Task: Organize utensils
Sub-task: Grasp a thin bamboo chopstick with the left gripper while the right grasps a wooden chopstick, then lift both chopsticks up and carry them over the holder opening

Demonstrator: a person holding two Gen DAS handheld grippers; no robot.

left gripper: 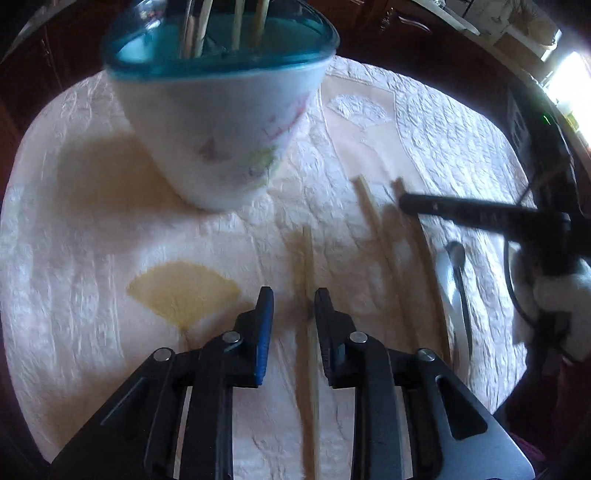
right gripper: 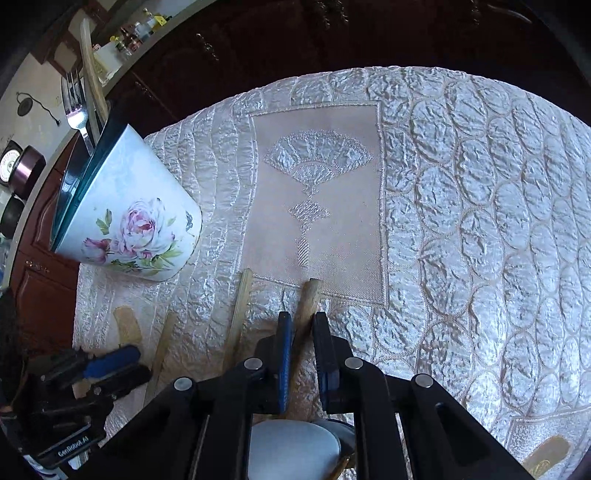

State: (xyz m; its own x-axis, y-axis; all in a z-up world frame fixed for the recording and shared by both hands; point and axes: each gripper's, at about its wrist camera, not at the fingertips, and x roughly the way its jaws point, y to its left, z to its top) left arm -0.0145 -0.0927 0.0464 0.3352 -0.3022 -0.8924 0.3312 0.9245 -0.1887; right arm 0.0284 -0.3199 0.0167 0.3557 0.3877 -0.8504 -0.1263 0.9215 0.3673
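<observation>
A white floral holder [left gripper: 221, 122] with a teal rim stands on the quilted cloth and holds several chopsticks and a fork [right gripper: 75, 107]; it also shows in the right wrist view [right gripper: 129, 214]. My left gripper [left gripper: 293, 301] is open, its fingers on either side of a chopstick [left gripper: 309, 332] lying on the cloth. My right gripper [right gripper: 303, 321] has its fingers close on both sides of another chopstick [right gripper: 308, 302]; it appears at the right of the left wrist view [left gripper: 461, 210]. Two more chopsticks [left gripper: 380, 229] and a spoon [left gripper: 454, 280] lie between.
The table is covered by a cream quilted cloth [right gripper: 480, 203] with fan patterns. Dark wooden cabinets [right gripper: 258, 44] stand behind it. A pale rounded object [right gripper: 291, 446] sits below my right gripper. A shelf with small bottles [right gripper: 136, 33] is at the far left.
</observation>
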